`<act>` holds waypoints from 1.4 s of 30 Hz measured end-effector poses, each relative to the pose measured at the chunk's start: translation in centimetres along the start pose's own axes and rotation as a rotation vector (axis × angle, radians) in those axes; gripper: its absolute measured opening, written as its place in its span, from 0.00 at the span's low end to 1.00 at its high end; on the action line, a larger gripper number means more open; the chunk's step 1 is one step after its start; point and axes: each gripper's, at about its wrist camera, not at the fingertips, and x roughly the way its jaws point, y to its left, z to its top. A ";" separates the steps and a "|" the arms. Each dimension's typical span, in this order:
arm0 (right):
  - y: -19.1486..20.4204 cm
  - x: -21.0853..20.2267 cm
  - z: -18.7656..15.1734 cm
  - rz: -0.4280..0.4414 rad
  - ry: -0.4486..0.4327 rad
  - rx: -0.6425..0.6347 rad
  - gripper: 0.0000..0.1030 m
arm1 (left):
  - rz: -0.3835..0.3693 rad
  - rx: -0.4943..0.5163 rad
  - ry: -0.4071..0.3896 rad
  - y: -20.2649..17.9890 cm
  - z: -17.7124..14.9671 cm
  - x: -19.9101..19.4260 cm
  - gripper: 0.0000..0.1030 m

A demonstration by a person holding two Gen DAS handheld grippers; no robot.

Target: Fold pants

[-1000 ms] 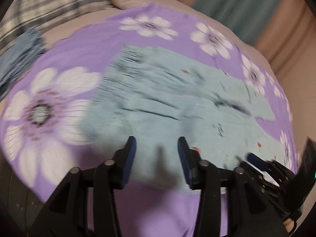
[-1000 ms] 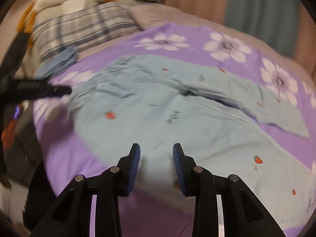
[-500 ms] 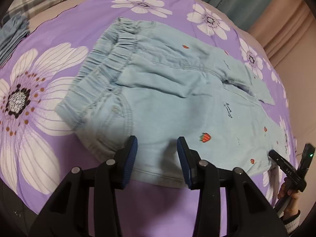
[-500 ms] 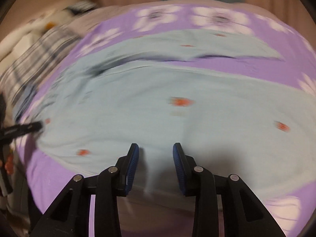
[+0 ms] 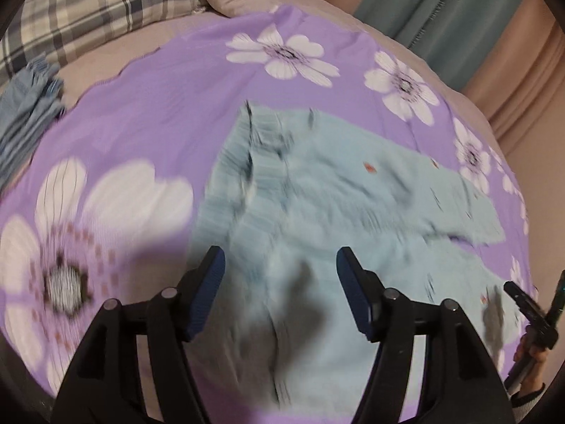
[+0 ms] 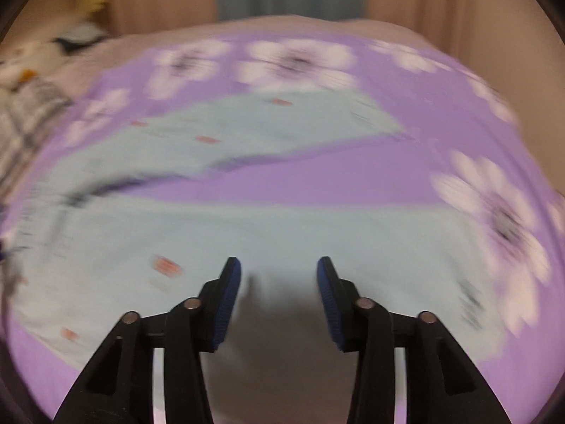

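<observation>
Left gripper [image 5: 279, 265]: black two-finger frame with blue ribbed pads [image 5: 206, 293], angled downward; jaws set wide apart after just opening further, nothing pinched between them. Right gripper [image 6: 279, 275]: same build, blue pads [image 6: 227, 304], also pitched downward; jaws apart and just widened, the gap between them free of any grip. In the left wrist view the right gripper's black body shows at the far right edge, with the person's hand [image 5: 529, 360] wrapped around its handle and a sleeve cuff below it.
</observation>
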 end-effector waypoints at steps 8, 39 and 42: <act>9.3 6.3 10.5 0.241 -0.066 -0.291 0.60 | 0.021 -0.005 0.014 1.7 7.2 4.9 0.64; 16.5 17.4 15.0 0.209 0.158 -0.613 0.08 | -0.095 0.124 0.028 1.3 11.0 7.4 0.26; 16.4 14.5 15.0 0.196 0.094 -0.600 0.08 | -0.111 0.138 -0.019 0.7 10.4 5.1 0.26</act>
